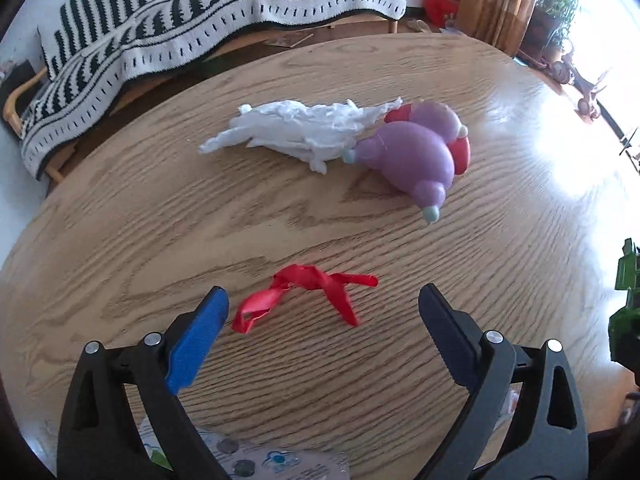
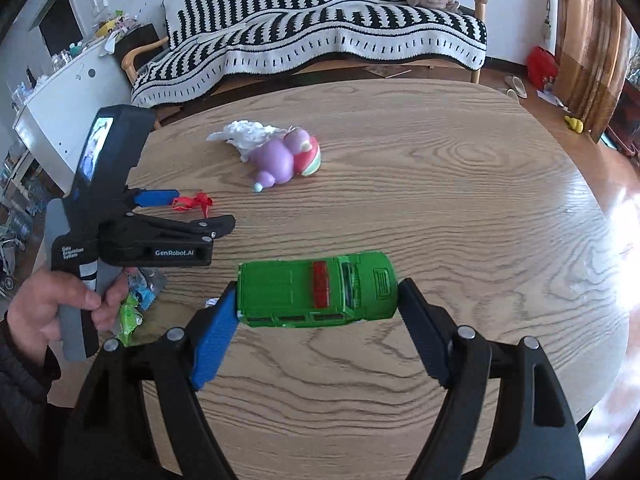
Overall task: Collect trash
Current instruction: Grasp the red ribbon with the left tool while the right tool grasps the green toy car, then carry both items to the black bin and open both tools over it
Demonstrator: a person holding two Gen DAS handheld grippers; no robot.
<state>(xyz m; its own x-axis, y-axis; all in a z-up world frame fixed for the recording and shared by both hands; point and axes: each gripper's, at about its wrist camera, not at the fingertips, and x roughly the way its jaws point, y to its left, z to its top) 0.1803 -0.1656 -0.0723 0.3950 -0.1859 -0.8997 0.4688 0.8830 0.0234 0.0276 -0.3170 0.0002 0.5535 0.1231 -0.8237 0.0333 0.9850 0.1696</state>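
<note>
A torn red balloon scrap point(image 1: 316, 278) lies on the wooden table point(image 1: 160, 216), just ahead of and between the fingers of my open left gripper point(image 1: 324, 292). The right wrist view shows that left gripper point(image 2: 204, 210) from the side, with the red scrap point(image 2: 192, 202) at its tips. Farther back lies a crumpled white plastic piece point(image 1: 296, 128), touching a purple and red toy point(image 1: 416, 152). My right gripper point(image 2: 319, 286) is shut on a green toy car point(image 2: 316, 290), gripped end to end above the table.
Clear and green wrappers point(image 2: 136, 300) lie at the table's near left edge, beside the hand holding the left gripper. A sofa with a black-and-white striped blanket point(image 2: 320, 40) stands behind the table. The car's edge point(image 1: 628, 272) shows at the far right of the left wrist view.
</note>
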